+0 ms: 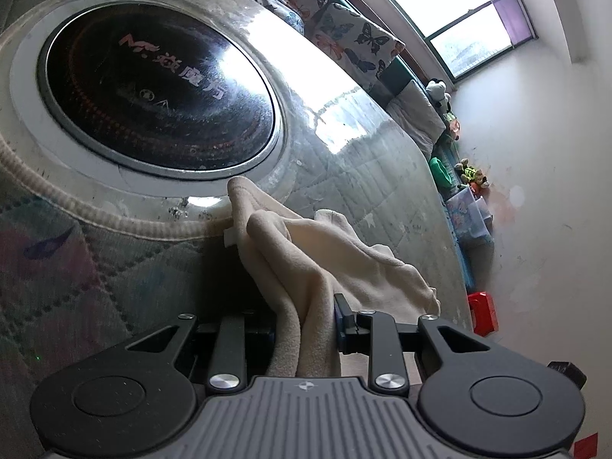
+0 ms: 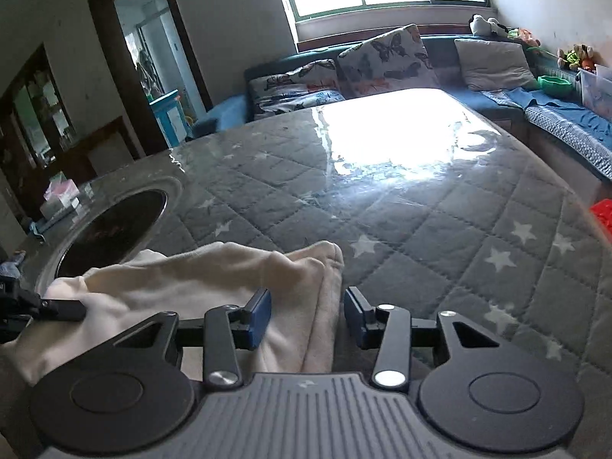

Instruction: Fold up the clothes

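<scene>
A cream garment (image 1: 306,244) lies bunched on the table's grey quilted star cover (image 2: 420,229), beside a round black hob plate (image 1: 153,84). My left gripper (image 1: 306,329) is shut on a thick fold of the garment, which fills the gap between its blue pads and rises forward from them. In the right wrist view the garment (image 2: 214,275) spreads to the left. My right gripper (image 2: 308,317) stands open astride its right edge, and cloth touches the left pad (image 2: 260,317) only. The left gripper's black finger (image 2: 57,308) shows at the far left, on the cloth.
The hob plate (image 2: 111,229) sits sunk in the table left of the garment. A blue corner sofa with butterfly cushions (image 2: 382,57) runs along the window and right wall, with toys and boxes on it. A red object (image 2: 602,214) lies past the table's right edge.
</scene>
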Tool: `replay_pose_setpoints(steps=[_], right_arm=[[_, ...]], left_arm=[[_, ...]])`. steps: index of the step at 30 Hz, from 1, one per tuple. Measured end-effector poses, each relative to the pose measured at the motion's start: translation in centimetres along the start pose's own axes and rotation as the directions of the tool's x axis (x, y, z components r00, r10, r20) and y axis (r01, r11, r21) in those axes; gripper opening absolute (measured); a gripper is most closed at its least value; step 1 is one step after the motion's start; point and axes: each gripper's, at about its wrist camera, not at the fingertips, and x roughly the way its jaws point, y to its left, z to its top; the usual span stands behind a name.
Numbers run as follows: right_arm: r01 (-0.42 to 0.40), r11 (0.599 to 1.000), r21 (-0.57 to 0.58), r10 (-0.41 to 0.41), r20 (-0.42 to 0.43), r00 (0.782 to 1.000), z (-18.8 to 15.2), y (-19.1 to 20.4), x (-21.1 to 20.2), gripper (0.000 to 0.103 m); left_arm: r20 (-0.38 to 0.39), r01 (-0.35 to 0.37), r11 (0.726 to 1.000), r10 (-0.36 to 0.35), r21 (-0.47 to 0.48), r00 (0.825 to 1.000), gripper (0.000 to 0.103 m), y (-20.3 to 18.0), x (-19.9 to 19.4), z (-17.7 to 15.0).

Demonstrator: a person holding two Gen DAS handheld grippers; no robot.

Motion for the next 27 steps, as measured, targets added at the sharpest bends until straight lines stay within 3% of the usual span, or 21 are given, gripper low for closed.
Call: replay_pose_setpoints(steps=[3,12,18,27], right_arm=[[-0.039,0.999,0.005,0.039,-0.008,0.999,-0.1,0.2,0.1,0.013],[-0.018,1.000,-0.019,0.020,0.132,0.991,1.5,-0.3,-4.0,0.010],[0.100,0.995,-0.022,-0.094,0.198,0.976,4.0,-3.2,-6.6,0.010],[0.289,0.957,-0.009,-0.280,0.219,0.935,6.3,-8.3,-8.1,0.010]], left_arm=[[0.005,-0.026,0.998,0.025,0.050,1.000,0.027,-0.8,0.1,0.2],[0.001,0.007,0.975,-0.008,0.220,1.000,0.023,-6.6,1.6,1.5],[-0.046,0.064,0.948,-0.052,0.311,0.998,0.023,-11.7,5.5,1.1],[-0.122,0.128,0.904,-0.085,0.409,0.989,0.023,-18.1,11.2,0.1]])
